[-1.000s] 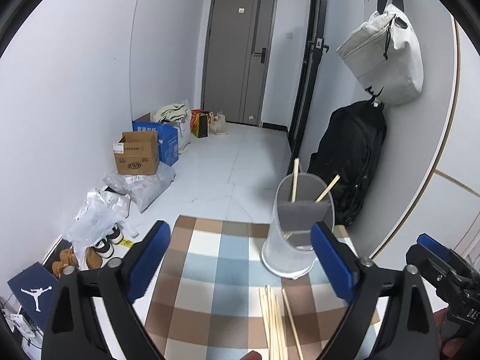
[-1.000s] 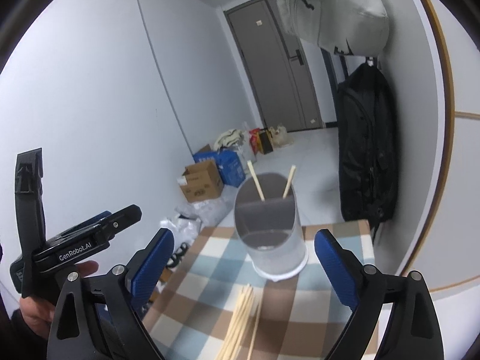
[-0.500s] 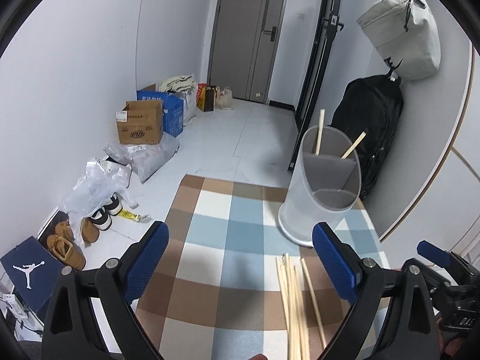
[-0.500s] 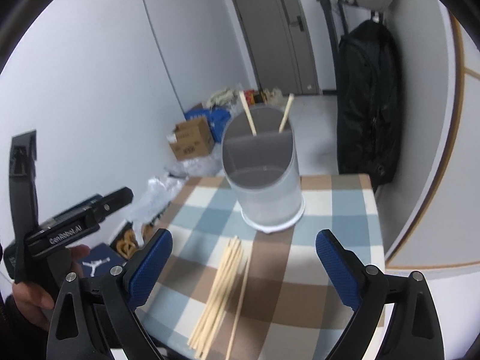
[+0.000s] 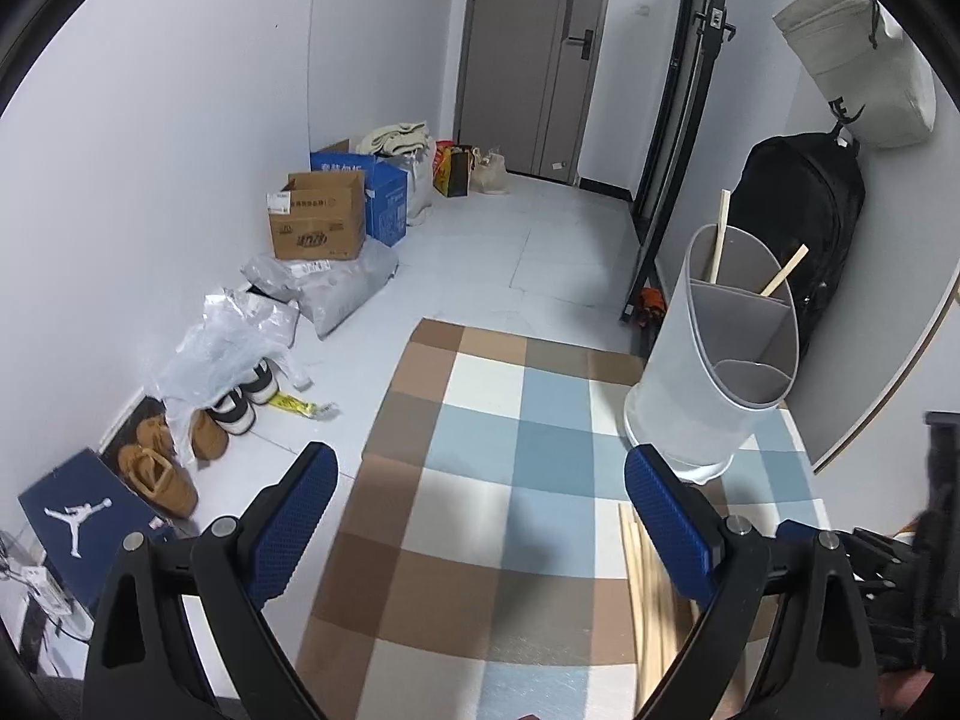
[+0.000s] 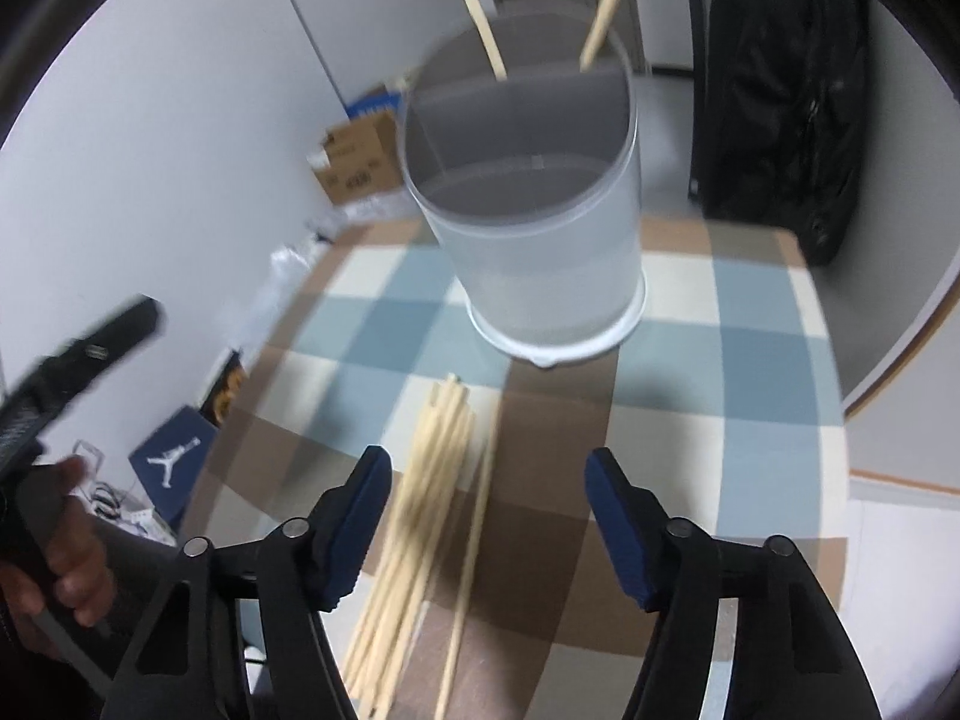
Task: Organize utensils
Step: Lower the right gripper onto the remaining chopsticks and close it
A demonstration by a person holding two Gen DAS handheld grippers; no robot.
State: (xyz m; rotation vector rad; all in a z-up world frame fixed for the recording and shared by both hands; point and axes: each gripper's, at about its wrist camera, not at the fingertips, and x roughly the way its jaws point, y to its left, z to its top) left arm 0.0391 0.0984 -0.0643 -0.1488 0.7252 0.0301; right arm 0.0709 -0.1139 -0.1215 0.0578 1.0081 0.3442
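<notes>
A checked tablecloth point(image 6: 750, 324) covers the table, bearing a grey utensil holder point(image 6: 540, 252) and loose chopsticks point(image 6: 420, 498) just beside it.

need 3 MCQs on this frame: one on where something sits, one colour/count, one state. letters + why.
1. Where does the loose bundle of chopsticks lie?
A. On the checked cloth, in front of the holder
B. Inside the holder
C. On the floor by the shoes

2. How many chopsticks stand in the holder?
A. None
B. Two
C. Five

3. What is the state of the right gripper?
A. Shut on a chopstick
B. Shut on the holder's rim
C. Open, holding nothing

Answers:
1 A: the bundle lies flat on the cloth, nearer the camera than the holder's base.
2 B: two sticks poke above the rim at the far compartment.
3 C: its blue fingers stand apart on either side of the bundle, above it, with nothing between them gripped.
</notes>
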